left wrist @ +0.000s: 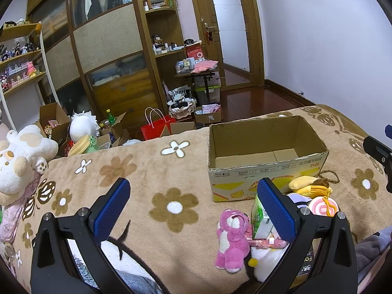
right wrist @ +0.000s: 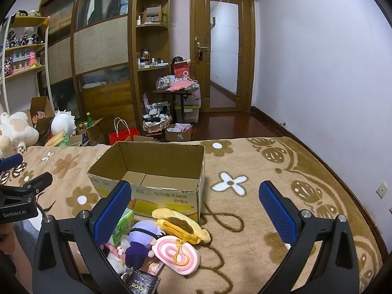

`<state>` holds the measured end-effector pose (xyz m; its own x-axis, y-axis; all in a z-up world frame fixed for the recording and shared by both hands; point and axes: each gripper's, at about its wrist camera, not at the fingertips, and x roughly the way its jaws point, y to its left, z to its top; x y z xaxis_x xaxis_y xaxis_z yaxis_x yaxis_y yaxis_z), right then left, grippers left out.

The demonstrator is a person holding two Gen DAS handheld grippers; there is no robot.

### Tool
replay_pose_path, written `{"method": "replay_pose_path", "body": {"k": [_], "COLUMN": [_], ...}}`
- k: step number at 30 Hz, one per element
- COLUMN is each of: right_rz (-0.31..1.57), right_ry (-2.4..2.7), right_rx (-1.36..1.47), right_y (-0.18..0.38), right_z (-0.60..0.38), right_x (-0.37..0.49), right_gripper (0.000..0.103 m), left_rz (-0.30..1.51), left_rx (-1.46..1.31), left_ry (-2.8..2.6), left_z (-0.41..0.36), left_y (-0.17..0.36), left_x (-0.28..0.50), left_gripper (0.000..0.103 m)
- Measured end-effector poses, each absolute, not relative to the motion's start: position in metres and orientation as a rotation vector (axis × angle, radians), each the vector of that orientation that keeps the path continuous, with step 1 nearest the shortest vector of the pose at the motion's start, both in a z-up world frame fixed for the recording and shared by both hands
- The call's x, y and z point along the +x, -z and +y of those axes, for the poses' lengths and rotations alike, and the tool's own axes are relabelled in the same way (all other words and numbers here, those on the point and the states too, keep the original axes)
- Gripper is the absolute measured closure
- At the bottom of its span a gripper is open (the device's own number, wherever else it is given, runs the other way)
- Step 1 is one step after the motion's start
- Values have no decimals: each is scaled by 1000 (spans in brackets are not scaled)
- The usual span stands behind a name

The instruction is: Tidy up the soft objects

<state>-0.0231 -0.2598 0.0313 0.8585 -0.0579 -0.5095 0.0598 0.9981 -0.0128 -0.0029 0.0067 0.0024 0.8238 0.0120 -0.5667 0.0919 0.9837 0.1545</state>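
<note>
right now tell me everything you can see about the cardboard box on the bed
The cardboard box is plain brown corrugated card with its top open and ragged rims. Its outer front wall carries yellow, red and white print with text that reads upside down. It stands upright on the flowered blanket, and only its bare folded bottom flaps show inside. A yellow banana plush lies against its front lower corner. Neither claw touches it.

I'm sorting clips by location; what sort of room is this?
Most likely a bedroom: a flower-patterned blanket covering what looks like a bed, a tall wooden wardrobe, and shelves of figurines.
</note>
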Motion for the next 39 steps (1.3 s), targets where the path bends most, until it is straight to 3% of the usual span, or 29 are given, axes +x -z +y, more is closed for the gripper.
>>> {"method": "replay_pose_path", "body": {"k": [39], "right_rz": [551], "right_ry": [69], "right_rx": [4], "right_y": [-25], "right_z": [-263], "right_x": [-20], "right_gripper": [0], "left_rz": [645], "left_rx": [209], "left_ry": [16], "left_z": [10], "left_y": [4], "left_x": [-1], "left_gripper": [1]}}
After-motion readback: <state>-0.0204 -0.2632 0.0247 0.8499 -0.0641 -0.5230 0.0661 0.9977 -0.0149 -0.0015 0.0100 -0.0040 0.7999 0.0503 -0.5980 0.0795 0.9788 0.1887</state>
